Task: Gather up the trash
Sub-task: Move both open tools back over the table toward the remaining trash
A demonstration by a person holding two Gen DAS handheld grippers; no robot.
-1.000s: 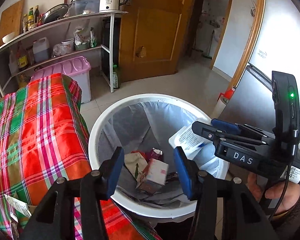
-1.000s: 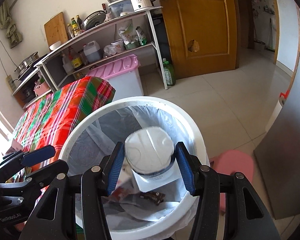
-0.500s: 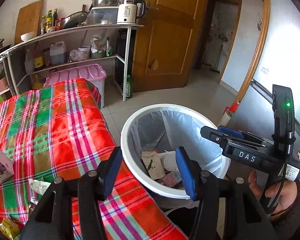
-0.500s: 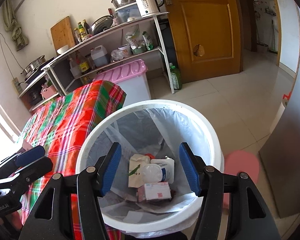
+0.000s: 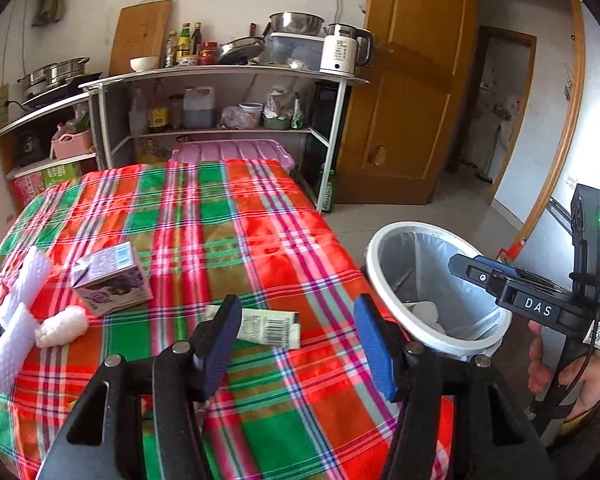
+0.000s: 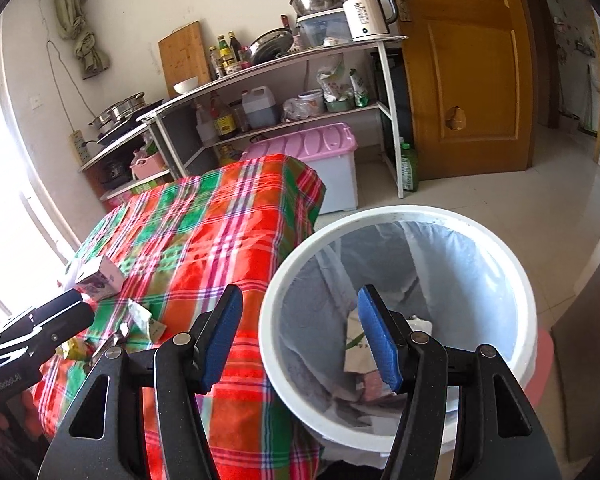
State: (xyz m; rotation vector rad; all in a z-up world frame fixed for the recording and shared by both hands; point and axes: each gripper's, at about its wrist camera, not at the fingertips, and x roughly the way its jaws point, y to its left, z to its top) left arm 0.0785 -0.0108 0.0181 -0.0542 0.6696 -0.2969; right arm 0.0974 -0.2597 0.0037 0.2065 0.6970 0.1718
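Note:
In the left wrist view my left gripper [image 5: 296, 340] hovers over the plaid table [image 5: 220, 240], its jaws opening with nothing between them. Just beyond its left finger lies a flat barcode wrapper [image 5: 268, 326]. A purple carton [image 5: 110, 278], a white crumpled wad [image 5: 62, 330] and white foam pieces [image 5: 18, 312] lie further left. My right gripper [image 6: 298, 336] is open and empty above the near-left rim of the white lined bin [image 6: 396, 216], which holds dropped trash [image 6: 356, 352]. The left gripper [image 6: 60, 308] shows at that view's left edge.
The bin [image 5: 380, 280] stands on the floor off the table's right edge, with my right gripper [image 5: 466, 264] and a hand above it. A pink-lidded box [image 6: 320, 148], a loaded shelf rack [image 5: 228, 76] and a wooden door [image 6: 468, 72] stand behind. A yellow packet [image 6: 74, 348] lies near the table's front.
The right gripper let go of a white lidded cup, which fell into the bin. Both grippers moved off the bin toward the table; the left view now looks across the tabletop.

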